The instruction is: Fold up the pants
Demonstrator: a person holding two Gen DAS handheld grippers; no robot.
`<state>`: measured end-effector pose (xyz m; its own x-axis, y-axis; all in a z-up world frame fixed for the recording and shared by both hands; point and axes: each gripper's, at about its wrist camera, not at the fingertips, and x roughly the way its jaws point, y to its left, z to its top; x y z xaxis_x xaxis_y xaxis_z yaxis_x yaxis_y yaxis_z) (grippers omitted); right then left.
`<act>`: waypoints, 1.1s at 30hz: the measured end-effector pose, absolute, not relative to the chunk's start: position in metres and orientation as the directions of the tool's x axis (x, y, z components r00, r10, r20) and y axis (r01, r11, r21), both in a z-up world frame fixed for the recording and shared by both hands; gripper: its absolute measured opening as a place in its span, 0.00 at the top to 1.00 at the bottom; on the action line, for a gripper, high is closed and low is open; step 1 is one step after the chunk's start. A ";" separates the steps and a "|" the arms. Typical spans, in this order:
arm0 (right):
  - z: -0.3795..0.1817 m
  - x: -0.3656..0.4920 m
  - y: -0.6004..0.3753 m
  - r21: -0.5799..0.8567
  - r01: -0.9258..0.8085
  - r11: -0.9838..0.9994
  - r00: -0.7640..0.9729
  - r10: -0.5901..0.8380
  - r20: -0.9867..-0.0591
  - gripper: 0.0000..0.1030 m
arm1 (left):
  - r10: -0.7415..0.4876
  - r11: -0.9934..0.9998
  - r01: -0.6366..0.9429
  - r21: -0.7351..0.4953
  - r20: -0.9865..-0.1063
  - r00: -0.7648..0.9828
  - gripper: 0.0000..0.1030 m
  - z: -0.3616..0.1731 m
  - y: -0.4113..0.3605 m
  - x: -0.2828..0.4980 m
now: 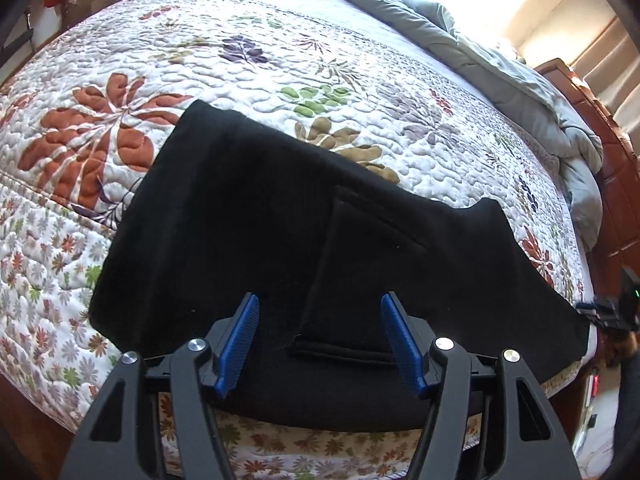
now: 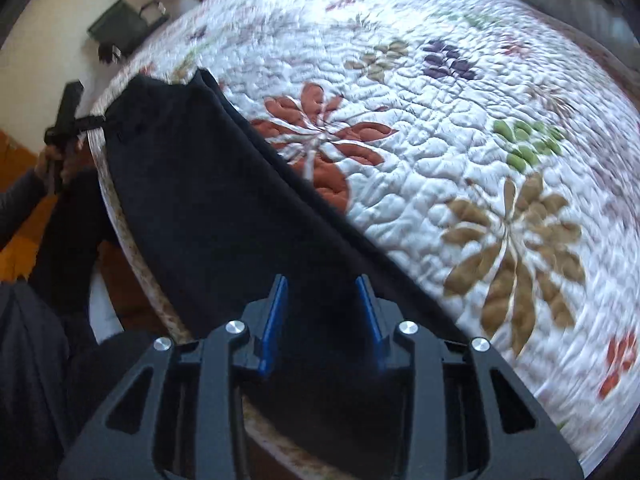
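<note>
Black pants lie flat along the near edge of a quilted floral bed, with a back pocket showing. My left gripper is open, its blue pads spread above the waist edge of the pants, holding nothing. In the right wrist view the same pants stretch away along the bed edge. My right gripper is open over the near end of the cloth. The left gripper shows at the far end of the pants, and the right gripper shows at the right edge of the left view.
The floral quilt covers the bed. A grey duvet is bunched along the far right side by a wooden headboard. A dark bag sits on the floor beyond the bed. The bed edge runs under both grippers.
</note>
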<state>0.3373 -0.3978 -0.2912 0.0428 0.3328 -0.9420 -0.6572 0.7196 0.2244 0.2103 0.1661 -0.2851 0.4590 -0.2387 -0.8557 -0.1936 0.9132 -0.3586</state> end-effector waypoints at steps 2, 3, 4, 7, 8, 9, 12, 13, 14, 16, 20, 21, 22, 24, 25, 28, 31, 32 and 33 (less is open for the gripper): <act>-0.298 0.353 -0.395 0.269 -0.673 0.689 -0.031 0.336 -0.941 0.65 | -0.237 0.915 -0.191 -0.356 -0.855 0.461 0.38 -0.286 0.166 0.210; -0.305 0.360 -0.392 0.304 -0.679 0.668 -0.091 0.335 -0.938 0.65 | -0.235 0.915 -0.193 -0.354 -0.856 0.460 0.38 -0.288 0.166 0.211; -0.310 0.363 -0.389 0.311 -0.695 0.649 -0.126 0.316 -0.940 0.65 | -0.231 0.915 -0.198 -0.352 -0.859 0.457 0.38 -0.289 0.165 0.211; -0.318 0.368 -0.388 0.327 -0.711 0.623 -0.185 0.283 -0.941 0.68 | -0.224 0.912 -0.213 -0.351 -0.860 0.457 0.36 -0.291 0.164 0.213; -0.321 0.372 -0.388 0.348 -0.707 0.615 -0.214 0.283 -0.935 0.68 | -0.224 0.911 -0.215 -0.351 -0.861 0.458 0.34 -0.292 0.163 0.214; -0.322 0.373 -0.388 0.362 -0.708 0.607 -0.233 0.283 -0.930 0.68 | -0.220 0.913 -0.215 -0.347 -0.861 0.458 0.33 -0.293 0.162 0.214; -0.322 0.378 -0.388 0.390 -0.703 0.594 -0.275 0.278 -0.920 0.89 | -0.207 0.920 -0.211 -0.329 -0.867 0.453 0.29 -0.295 0.158 0.216; -0.322 0.382 -0.388 0.382 -0.706 0.596 -0.271 0.271 -0.924 0.96 | -0.205 0.922 -0.208 -0.326 -0.868 0.452 0.29 -0.295 0.157 0.217; -0.319 0.386 -0.390 0.390 -0.700 0.598 -0.273 0.280 -0.920 0.97 | -0.204 0.924 -0.205 -0.323 -0.869 0.451 0.28 -0.296 0.157 0.218; -0.312 0.387 -0.392 0.389 -0.702 0.597 -0.260 0.295 -0.920 0.97 | -0.205 0.925 -0.202 -0.323 -0.869 0.450 0.28 -0.296 0.158 0.218; -0.285 0.384 -0.413 0.363 -0.695 0.621 -0.176 0.342 -0.923 0.98 | -0.213 0.924 -0.194 -0.330 -0.865 0.455 0.28 -0.295 0.159 0.217; -0.285 0.386 -0.413 0.365 -0.690 0.625 -0.172 0.348 -0.922 0.98 | -0.215 0.924 -0.192 -0.331 -0.864 0.456 0.28 -0.296 0.159 0.216; -0.287 0.385 -0.412 0.366 -0.687 0.627 -0.173 0.347 -0.922 0.98 | -0.213 0.925 -0.191 -0.329 -0.864 0.455 0.28 -0.296 0.159 0.216; -0.304 0.381 -0.408 0.373 -0.682 0.629 -0.215 0.316 -0.924 0.97 | -0.212 0.926 -0.190 -0.327 -0.865 0.455 0.28 -0.297 0.158 0.216; -0.311 0.379 -0.404 0.365 -0.687 0.628 -0.220 0.299 -0.928 0.96 | -0.213 0.925 -0.190 -0.328 -0.865 0.454 0.28 -0.297 0.158 0.217; -0.288 0.383 -0.423 0.315 -0.645 0.696 -0.110 0.323 -0.940 0.66 | -0.221 0.927 -0.180 -0.329 -0.868 0.445 0.28 -0.295 0.159 0.217; -0.245 0.373 -0.494 0.348 -0.424 0.836 0.084 0.419 -0.904 0.50 | -0.232 0.929 -0.162 -0.333 -0.865 0.444 0.28 -0.292 0.161 0.216; -0.232 0.357 -0.528 0.369 -0.294 0.881 0.181 0.431 -0.884 0.46 | -0.235 0.930 -0.156 -0.334 -0.863 0.447 0.28 -0.293 0.161 0.215; -0.225 0.340 -0.556 0.414 -0.190 0.890 0.251 0.452 -0.856 0.44 | -0.236 0.930 -0.152 -0.334 -0.861 0.451 0.28 -0.295 0.161 0.214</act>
<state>0.3397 -0.5558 -0.2252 0.2514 0.4519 -0.8559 -0.1905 0.8901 0.4140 0.2145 0.1610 -0.2953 0.4509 -0.2359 -0.8608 -0.1521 0.9300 -0.3345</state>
